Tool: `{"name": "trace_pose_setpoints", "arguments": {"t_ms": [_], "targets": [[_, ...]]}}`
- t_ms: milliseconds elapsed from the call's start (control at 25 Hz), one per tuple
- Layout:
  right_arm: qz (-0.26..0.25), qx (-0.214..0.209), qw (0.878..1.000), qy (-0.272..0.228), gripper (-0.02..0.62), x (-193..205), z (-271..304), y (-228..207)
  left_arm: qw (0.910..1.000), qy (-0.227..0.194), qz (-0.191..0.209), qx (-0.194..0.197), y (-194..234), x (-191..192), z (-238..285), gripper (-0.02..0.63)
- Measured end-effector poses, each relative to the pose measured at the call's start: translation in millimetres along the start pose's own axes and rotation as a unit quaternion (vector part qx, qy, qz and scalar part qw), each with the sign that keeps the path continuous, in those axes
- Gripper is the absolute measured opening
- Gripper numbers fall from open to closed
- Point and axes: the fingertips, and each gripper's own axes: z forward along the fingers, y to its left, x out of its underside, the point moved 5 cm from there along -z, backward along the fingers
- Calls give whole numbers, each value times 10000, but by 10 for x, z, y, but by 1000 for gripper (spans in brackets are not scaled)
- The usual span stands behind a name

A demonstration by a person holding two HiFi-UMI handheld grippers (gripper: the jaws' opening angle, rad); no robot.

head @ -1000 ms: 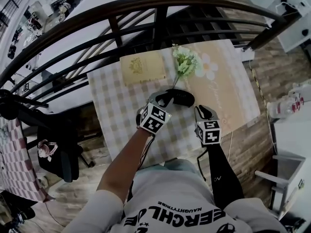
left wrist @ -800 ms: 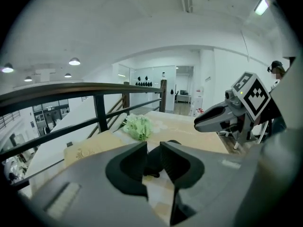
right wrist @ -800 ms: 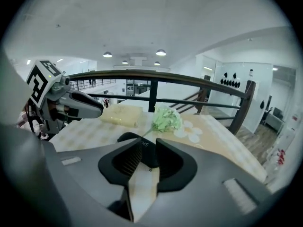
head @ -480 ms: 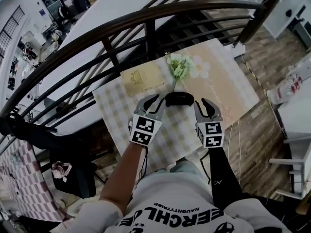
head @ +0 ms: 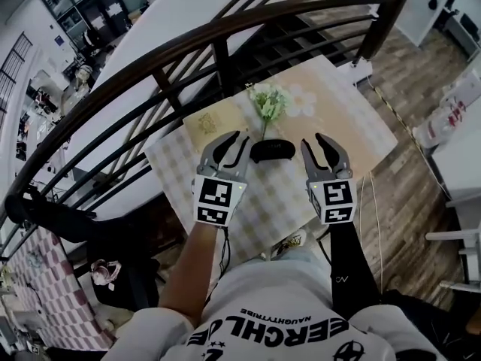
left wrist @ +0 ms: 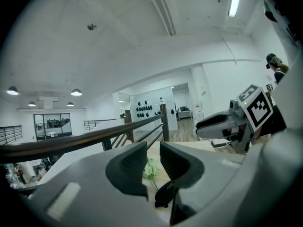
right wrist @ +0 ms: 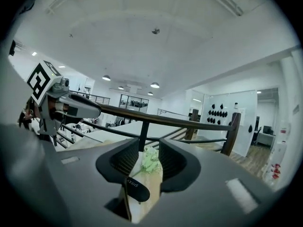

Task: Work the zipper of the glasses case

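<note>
Item: black oval zip-up glasses case (head: 272,150), lying flat on a small table (head: 174,173) under a beige-and-white checked cloth, at the seam where the cloth meets a tan mat printed with a white flower (head: 349,115). Its zipper is too small to read; it looks closed, perhaps. At 12 o'clock of the case: a sprig of pale green artificial flowers (head: 268,102), stem running down toward the case. At 10 o'clock: a cream rectangular booklet with a gold emblem (head: 213,122). Beyond the table: a dark curved wooden railing (head: 225,32). Left gripper (head: 237,137): grey, two-jawed, raised above the table at 9 o'clock of the case, fingers (left wrist: 127,167) parted by a moderate gap and gripping nothing; the case shows through the gap, well below. Right gripper (head: 313,140): at 3 o'clock of the case, jaws just been opening and now wide, nothing between the pads; case and sprig show far beyond them. Both grippers are apart from the case.
</note>
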Motion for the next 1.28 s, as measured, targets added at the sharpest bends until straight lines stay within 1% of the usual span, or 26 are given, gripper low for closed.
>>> {"name": "trace_pose_setpoints", "arguments": {"t_ms": [120,280,320,360,400,440,520,920,1280], "targets": [[-18,10,9998,-180,163,-133,-50,-34,9998,-190,-41,-62,10,-142,-60,91],[73,-31,9995,-303,164,-169,-42,14,9996,-257,41,-82,3,-203,-79,91],[65,-37,9994,-326,153,-173,-45,30,9995,-291,47,-96,0,-219,-92,91],[41,-65,9994,-351,104,-179,-50,47,9994,-327,69,-126,1,-237,-108,91],[23,-142,9992,-382,28,-190,-58,67,9991,-359,110,-175,5,-255,-124,68],[31,-256,9988,-422,29,-205,-68,89,9989,-386,159,-229,8,-274,-138,2],[98,-390,9979,-503,29,-236,-87,111,9983,-446,223,-288,7,-311,-158,2],[126,-238,9974,-672,28,-309,-129,75,9972,-623,312,-269,-25,-370,-188,2],[84,-228,9965,-794,28,-370,-140,40,9964,-726,367,-228,-39,-442,-159,0]]}}
